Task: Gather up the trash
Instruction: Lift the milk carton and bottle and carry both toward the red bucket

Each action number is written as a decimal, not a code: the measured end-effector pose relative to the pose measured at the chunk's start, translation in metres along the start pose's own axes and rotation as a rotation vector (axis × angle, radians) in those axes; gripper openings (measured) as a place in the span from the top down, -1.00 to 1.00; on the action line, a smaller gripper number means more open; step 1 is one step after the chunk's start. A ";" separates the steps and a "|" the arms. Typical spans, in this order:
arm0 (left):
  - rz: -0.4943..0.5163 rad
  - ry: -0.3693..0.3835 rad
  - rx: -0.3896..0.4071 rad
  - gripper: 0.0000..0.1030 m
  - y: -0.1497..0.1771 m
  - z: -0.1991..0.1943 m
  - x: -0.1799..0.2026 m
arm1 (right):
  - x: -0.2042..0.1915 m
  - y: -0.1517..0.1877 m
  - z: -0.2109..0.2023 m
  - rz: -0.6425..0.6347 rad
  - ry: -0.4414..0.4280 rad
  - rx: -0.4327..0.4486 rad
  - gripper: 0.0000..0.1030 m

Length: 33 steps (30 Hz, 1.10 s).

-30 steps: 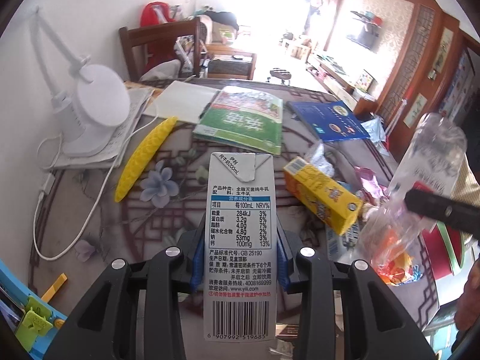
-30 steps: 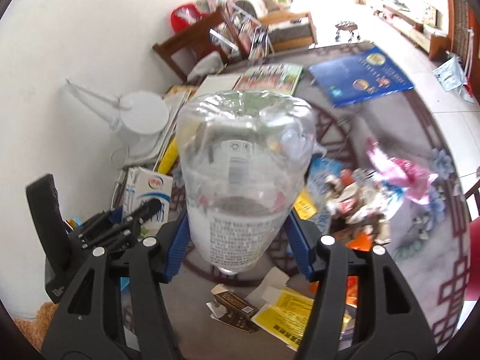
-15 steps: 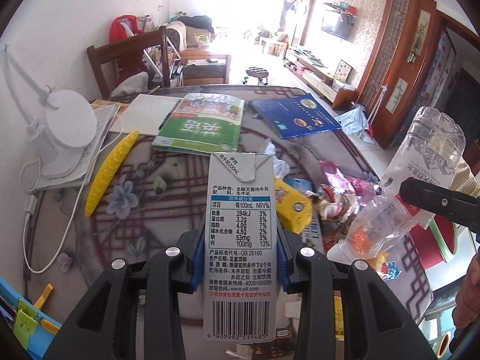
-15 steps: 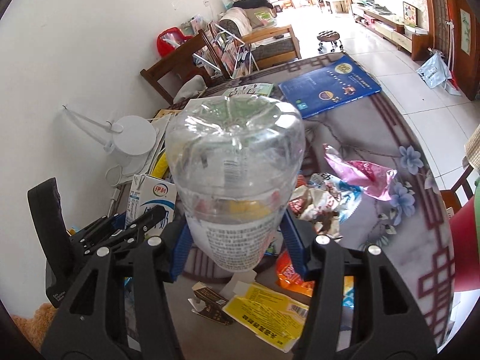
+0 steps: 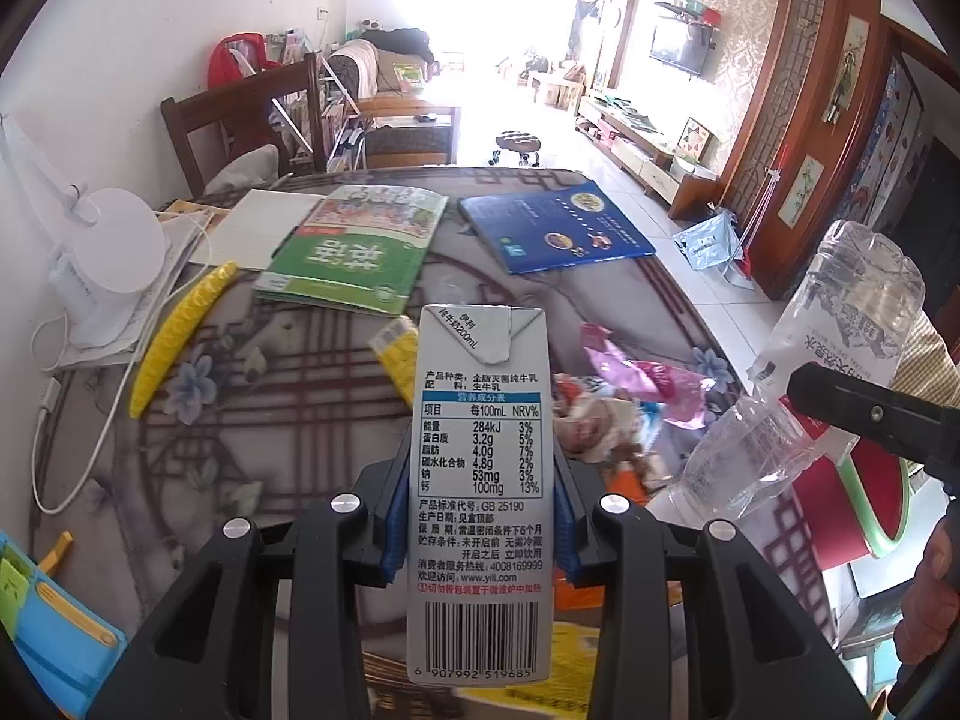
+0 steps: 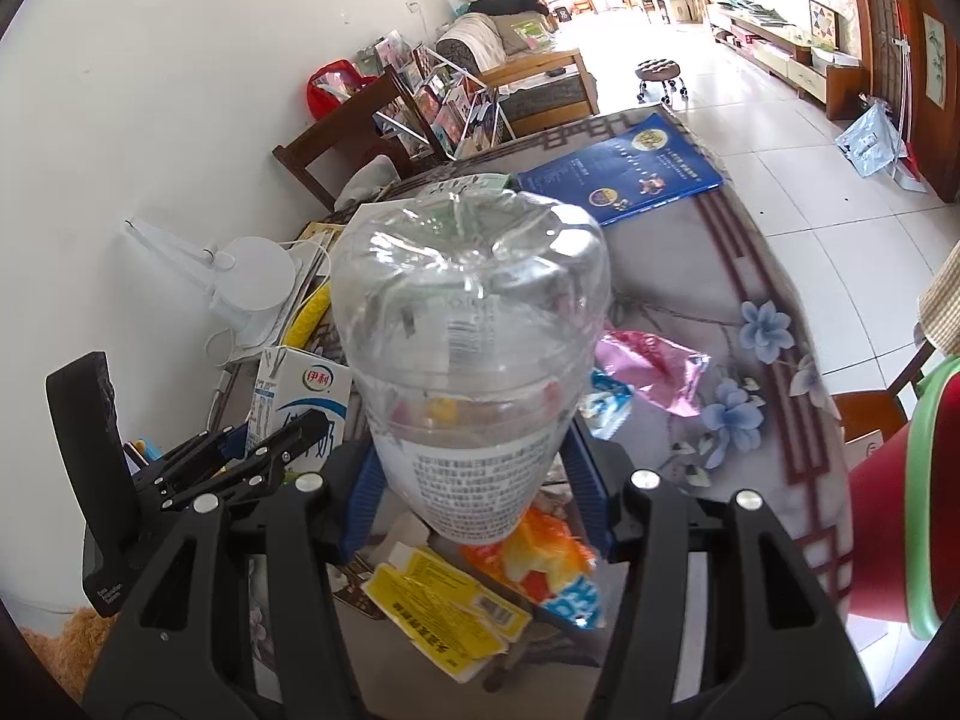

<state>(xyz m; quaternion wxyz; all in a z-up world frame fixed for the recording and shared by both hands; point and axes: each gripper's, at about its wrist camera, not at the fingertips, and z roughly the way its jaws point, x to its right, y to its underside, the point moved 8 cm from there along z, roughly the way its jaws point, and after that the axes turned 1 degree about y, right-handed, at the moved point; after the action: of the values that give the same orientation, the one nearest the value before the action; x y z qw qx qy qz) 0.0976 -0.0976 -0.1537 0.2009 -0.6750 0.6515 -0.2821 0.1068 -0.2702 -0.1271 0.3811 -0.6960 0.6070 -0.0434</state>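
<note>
Cardboard is what you are pinching in the left gripper point(image 5: 480, 516): its jaws are closing on the sides of the milk carton point(image 5: 480, 480), which is hanging above the table point(image 5: 270, 420) with its long axis running straight ahead along the fingers, folded top pointing away from you and barcode end toward the camera. Squeezing harder is likely to buckle those thin walls and let it slide. Over on the right, the right gripper point(image 6: 474, 480) is clamping the clear bottle point(image 6: 474, 324) around its label, base pointing forward and the neck end hidden behind the jaws. Thin, slick plastic is apt to cave in or twist free if you are swinging it fast toward the red bin point(image 6: 900, 516) at the table's edge.
</note>
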 end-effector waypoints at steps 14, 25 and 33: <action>0.026 -0.010 0.001 0.32 -0.003 0.005 0.077 | 0.066 -0.007 -0.034 0.014 -0.011 0.016 -0.03; 0.078 0.037 0.000 0.32 -0.008 0.017 0.140 | 0.132 -0.006 -0.072 0.091 0.046 0.069 -0.03; 0.160 0.127 -0.004 0.32 -0.015 0.023 0.208 | 0.206 0.003 -0.109 0.187 0.178 0.119 -0.03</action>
<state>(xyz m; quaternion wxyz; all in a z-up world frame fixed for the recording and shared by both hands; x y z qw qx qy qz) 0.1222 -0.3049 -0.1375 0.1799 -0.6018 0.7154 -0.3061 0.1013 -0.5031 -0.1352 0.3688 -0.6062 0.6968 -0.1051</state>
